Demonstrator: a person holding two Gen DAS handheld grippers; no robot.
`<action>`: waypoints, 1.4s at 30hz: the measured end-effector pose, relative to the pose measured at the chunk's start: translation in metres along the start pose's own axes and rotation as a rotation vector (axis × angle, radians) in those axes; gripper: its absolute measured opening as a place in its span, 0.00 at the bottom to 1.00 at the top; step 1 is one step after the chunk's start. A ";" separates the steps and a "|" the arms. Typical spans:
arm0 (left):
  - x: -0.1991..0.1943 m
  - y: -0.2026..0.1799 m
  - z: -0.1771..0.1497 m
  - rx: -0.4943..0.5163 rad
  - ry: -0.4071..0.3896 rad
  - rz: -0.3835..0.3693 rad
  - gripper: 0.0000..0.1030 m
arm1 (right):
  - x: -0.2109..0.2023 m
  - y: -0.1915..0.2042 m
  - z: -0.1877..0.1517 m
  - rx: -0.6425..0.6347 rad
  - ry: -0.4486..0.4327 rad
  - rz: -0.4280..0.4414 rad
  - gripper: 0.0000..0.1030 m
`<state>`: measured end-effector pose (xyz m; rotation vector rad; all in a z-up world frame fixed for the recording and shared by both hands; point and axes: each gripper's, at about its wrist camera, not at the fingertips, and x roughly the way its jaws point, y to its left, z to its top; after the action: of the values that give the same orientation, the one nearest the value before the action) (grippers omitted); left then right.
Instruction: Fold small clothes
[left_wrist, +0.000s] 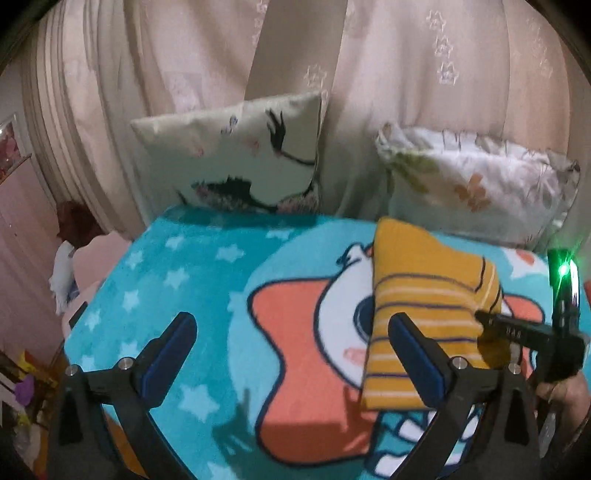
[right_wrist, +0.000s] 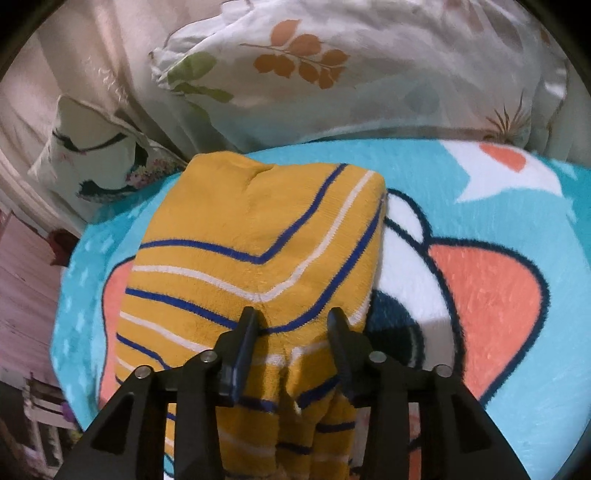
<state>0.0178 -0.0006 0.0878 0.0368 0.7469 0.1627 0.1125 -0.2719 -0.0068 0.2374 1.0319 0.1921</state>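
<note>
A mustard-yellow garment with blue and white stripes (left_wrist: 424, 306) lies folded on the cartoon blanket; it fills the middle of the right wrist view (right_wrist: 251, 251). My left gripper (left_wrist: 291, 336) is wide open and empty, left of the garment, its right finger (left_wrist: 413, 354) in front of the garment's near edge. My right gripper (right_wrist: 293, 325) has its jaws partly apart with a bunched fold of the garment's near edge between them. In the left wrist view the right gripper (left_wrist: 491, 319) touches the garment's right side.
The turquoise blanket (left_wrist: 207, 280) with stars and a cartoon figure covers the bed. A crane-print cushion (left_wrist: 240, 158) and a leaf-print pillow (left_wrist: 476, 184) lean against beige curtains at the back. The bed's left edge drops to clutter (left_wrist: 26, 391).
</note>
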 end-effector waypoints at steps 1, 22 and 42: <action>0.004 0.002 -0.002 -0.007 0.023 0.003 1.00 | 0.002 0.002 0.001 -0.001 -0.003 -0.006 0.47; 0.054 0.043 -0.007 -0.020 0.153 -0.141 1.00 | -0.031 0.082 0.034 -0.092 -0.077 -0.037 0.55; 0.073 0.075 -0.023 0.015 0.255 -0.219 1.00 | 0.071 0.113 0.059 -0.103 0.037 -0.171 0.43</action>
<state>0.0447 0.0841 0.0281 -0.0520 1.0006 -0.0487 0.1934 -0.1507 -0.0039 0.0520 1.0699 0.0951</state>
